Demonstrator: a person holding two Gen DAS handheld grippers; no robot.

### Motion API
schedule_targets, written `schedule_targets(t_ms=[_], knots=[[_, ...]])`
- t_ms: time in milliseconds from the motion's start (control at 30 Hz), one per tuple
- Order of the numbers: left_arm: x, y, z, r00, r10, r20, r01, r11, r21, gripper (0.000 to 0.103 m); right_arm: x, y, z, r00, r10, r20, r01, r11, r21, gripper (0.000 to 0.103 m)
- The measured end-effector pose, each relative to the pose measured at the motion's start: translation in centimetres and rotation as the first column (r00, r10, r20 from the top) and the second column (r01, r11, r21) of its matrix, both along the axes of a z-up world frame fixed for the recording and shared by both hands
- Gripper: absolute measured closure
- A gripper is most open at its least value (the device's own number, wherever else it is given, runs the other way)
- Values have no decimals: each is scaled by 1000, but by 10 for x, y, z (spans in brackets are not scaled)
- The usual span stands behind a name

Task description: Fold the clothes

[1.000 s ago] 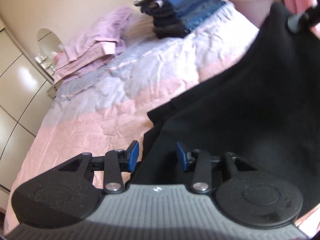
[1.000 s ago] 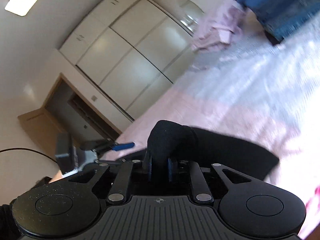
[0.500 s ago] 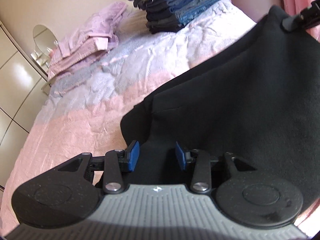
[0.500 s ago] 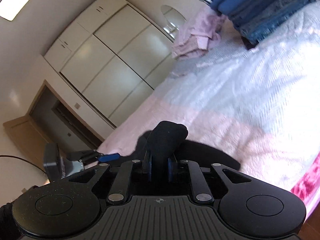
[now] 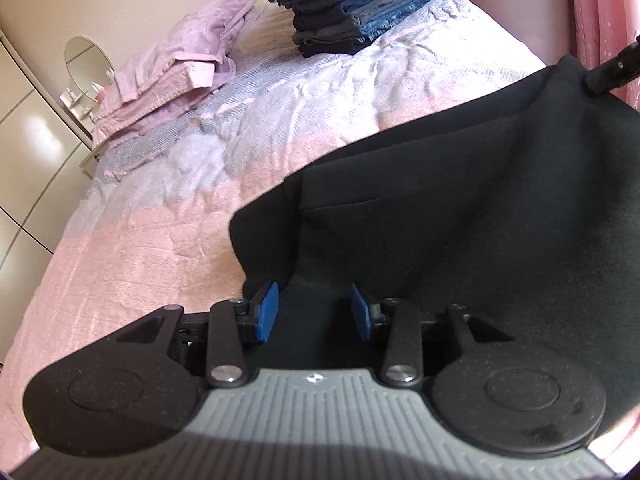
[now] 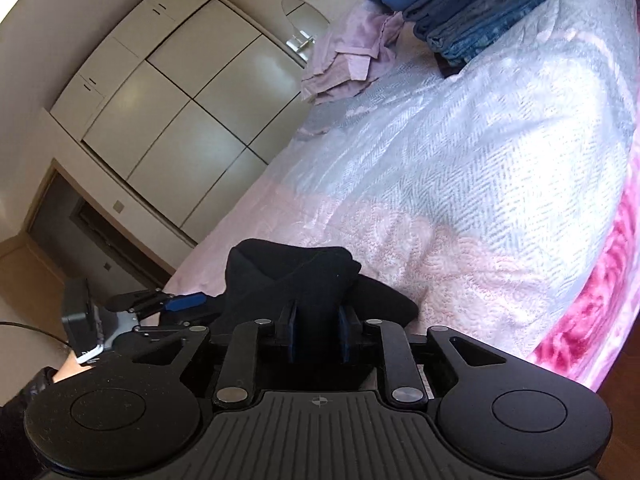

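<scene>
garment (image 5: 460, 208) black, on bed (image 5: 168, 240) | left tongs (image 5: 314, 312) spread, cloth between | right tongs (image 6: 316, 338) opening, cloth bunched between | left view only: bin (image 5: 516, 4) | right view only: wardrobe (image 6: 180, 92)

You're wearing a dark sleeve (image 6: 16, 396) at eight o'clock in the right wrist view. Your left claw (image 5: 313, 312) is showing blue pads (image 5: 267, 312), black linkage arms with silver screws and a ribbed grey body. Your right claw (image 6: 317, 334) is looking all black, its pads edged blue.
</scene>
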State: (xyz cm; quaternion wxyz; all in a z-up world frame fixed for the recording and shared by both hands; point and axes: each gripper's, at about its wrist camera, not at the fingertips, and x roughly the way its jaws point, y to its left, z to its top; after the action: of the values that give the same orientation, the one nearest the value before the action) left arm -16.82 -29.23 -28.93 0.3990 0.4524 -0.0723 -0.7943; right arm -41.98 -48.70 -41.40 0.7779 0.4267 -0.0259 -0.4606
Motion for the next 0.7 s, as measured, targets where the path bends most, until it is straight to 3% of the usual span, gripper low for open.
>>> schedule_targets(t_ms=[33, 100, 167, 267, 367, 500, 600, 633, 700], knots=[[4, 5, 5, 1000, 3, -3, -3, 1000, -7, 67, -2, 7, 5, 999, -22, -37, 21, 1000, -6, 64], [13, 15, 16, 1000, 10, -10, -10, 1000, -21, 66, -3, 24, 20, 992, -62, -114, 59, 998, -27, 61], [22, 23, 25, 1000, 17, -17, -18, 999, -33, 66, 7, 46, 42, 978, -57, -198, 36, 993, -108, 61], [34, 30, 30, 999, 29, -37, -30, 999, -25, 66, 38, 70, 71, 961, 54, -271, -118, 967, -224, 61], [40, 28, 23, 998, 48, -40, -48, 999, -3, 66, 83, 72, 88, 922, 230, -312, -315, 914, -257, 61], [44, 19, 3, 997, 62, -46, -60, 998, 25, 66, 131, 56, 77, 866, 336, -371, -434, 874, -220, 61], [46, 12, -11, 997, 54, -55, -52, 998, 41, 64, 143, 57, 39, 800, 396, -452, -478, 874, -81, 61], [46, 10, -15, 997, 44, -58, -41, 998, 49, 64, 141, 62, 26, 788, 410, -459, -484, 874, -51, 61], [46, 4, -23, 996, 37, -79, -33, 998, 59, 64, 128, 71, 7, 807, 407, -429, -468, 883, -43, 61]])
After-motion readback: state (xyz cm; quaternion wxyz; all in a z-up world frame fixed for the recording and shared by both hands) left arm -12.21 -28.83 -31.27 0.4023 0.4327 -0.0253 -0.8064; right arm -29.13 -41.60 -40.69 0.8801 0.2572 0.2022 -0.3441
